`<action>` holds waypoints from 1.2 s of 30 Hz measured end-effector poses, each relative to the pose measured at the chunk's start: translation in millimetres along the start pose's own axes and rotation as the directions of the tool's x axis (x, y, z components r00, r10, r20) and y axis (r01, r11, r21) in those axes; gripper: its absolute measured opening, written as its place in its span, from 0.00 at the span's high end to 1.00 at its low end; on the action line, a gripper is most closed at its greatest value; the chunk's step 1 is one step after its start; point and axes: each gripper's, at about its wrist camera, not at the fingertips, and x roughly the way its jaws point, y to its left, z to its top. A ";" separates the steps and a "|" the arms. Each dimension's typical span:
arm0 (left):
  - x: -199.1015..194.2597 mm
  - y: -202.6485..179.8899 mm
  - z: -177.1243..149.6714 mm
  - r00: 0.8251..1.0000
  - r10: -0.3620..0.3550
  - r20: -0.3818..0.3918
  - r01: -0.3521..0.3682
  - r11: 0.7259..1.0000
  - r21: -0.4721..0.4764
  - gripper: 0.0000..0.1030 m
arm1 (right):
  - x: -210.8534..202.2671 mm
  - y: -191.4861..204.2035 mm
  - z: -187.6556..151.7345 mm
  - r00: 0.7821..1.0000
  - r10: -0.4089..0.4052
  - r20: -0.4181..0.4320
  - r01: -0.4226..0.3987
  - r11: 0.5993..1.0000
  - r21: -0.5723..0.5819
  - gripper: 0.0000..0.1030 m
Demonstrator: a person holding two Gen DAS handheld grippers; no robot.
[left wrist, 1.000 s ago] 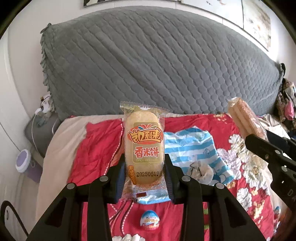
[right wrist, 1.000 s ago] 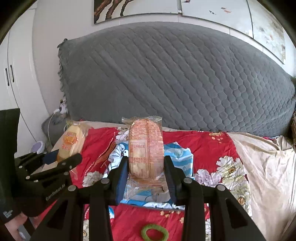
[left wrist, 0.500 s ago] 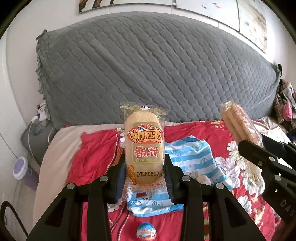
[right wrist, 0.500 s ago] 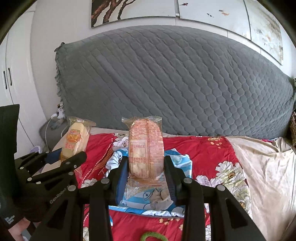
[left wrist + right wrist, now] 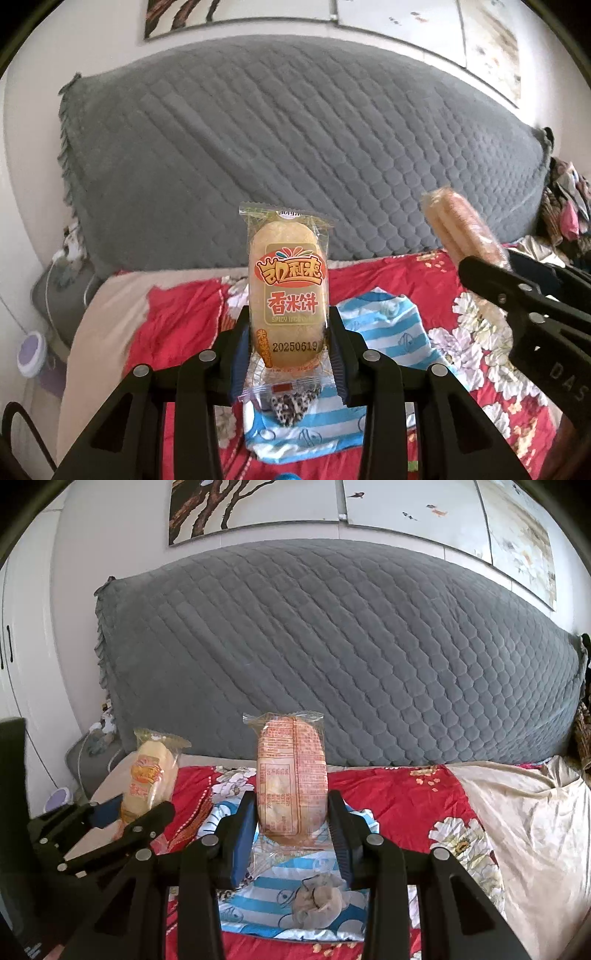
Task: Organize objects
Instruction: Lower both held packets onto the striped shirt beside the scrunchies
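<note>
My left gripper (image 5: 290,334) is shut on a yellow rice cracker packet (image 5: 288,288), held upright above the bed, its printed front facing the camera. My right gripper (image 5: 291,812) is shut on a second rice cracker packet (image 5: 291,771), also upright, its text-covered back facing the camera. Each gripper shows in the other's view: the right one (image 5: 476,266) with its packet (image 5: 461,232) at the right, the left one (image 5: 136,816) with its packet (image 5: 147,775) at the left.
A red floral bedspread (image 5: 399,794) covers the bed. On it lies a blue-and-white striped garment (image 5: 384,332) with a small crumpled cloth (image 5: 317,897). A grey quilted headboard cover (image 5: 332,657) stands behind. A bedside stand (image 5: 59,291) is at the left.
Both grippers have risen and tilted up with their packets still held. The headboard and wall pictures fill more of each view, and the chocolate egg and green ring have left view.
</note>
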 end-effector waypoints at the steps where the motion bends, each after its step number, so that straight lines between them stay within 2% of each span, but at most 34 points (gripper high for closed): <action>1: 0.5 -1.2 1.2 1.000 -0.004 0.004 0.004 1.000 0.007 0.62 | 1.9 -1.2 -0.3 1.000 0.002 0.002 -0.002 1.000 0.002 0.63; 12: 10.1 -11.7 7.5 0.999 -0.020 0.039 0.018 0.999 0.038 0.62 | 13.0 -7.5 3.2 1.000 -0.006 0.016 0.006 1.000 -0.029 0.63; 20: 27.0 -13.7 1.6 1.000 -0.026 0.010 0.026 0.999 0.029 0.62 | 19.7 -11.4 3.7 1.000 -0.006 0.022 0.006 0.999 -0.032 0.63; 27: 43.9 -7.7 -5.6 0.999 -0.046 -0.024 0.045 0.999 -0.008 0.62 | 39.9 -21.9 -6.4 1.000 -0.025 -0.010 0.025 0.999 -0.045 0.63; 36: 60.3 -17.9 -13.4 0.997 -0.055 -0.048 0.057 0.998 0.030 0.62 | 57.2 -33.8 -15.3 0.999 -0.043 -0.025 0.042 0.998 -0.040 0.63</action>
